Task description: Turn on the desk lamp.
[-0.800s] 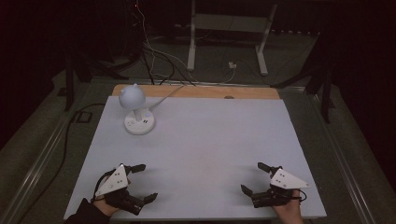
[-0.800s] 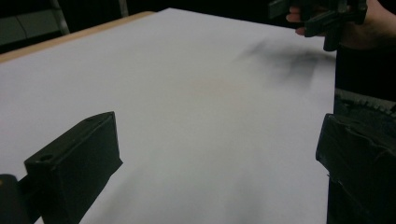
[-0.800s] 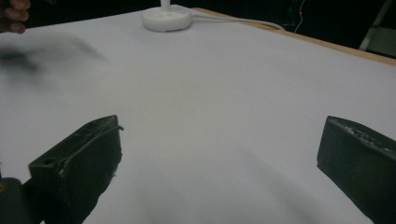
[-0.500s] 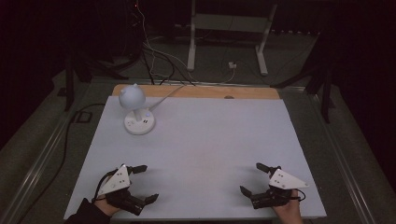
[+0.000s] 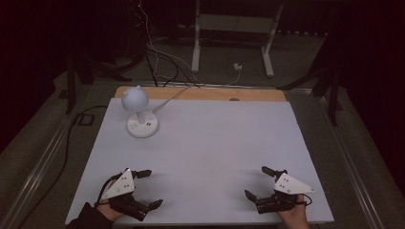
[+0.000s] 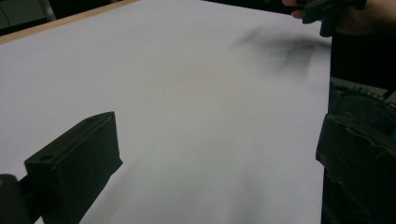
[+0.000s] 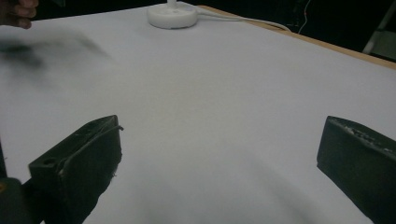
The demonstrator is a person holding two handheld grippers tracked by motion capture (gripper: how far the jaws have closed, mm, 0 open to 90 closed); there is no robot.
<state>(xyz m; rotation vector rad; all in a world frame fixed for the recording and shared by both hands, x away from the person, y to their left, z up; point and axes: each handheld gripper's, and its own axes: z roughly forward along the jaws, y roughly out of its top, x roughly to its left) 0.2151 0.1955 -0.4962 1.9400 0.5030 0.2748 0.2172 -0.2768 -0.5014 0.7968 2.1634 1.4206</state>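
A small white desk lamp (image 5: 137,113) with a round head and round base stands at the table's far left; its base (image 7: 172,16) sits at the top of the right gripper view. My left gripper (image 5: 151,188) rests near the front left corner, wide open with nothing between its jaws. My right gripper (image 5: 258,182) lies near the front right corner, also wide open and empty. In the left gripper view (image 6: 219,144) and the right gripper view (image 7: 224,154) only bare white tabletop lies between the jaws.
The white table (image 5: 215,143) has a wooden strip (image 5: 205,93) along its far edge. The lamp's white cord (image 5: 167,100) runs off the back. Cables and a metal stand (image 5: 229,38) occupy the dark floor behind.
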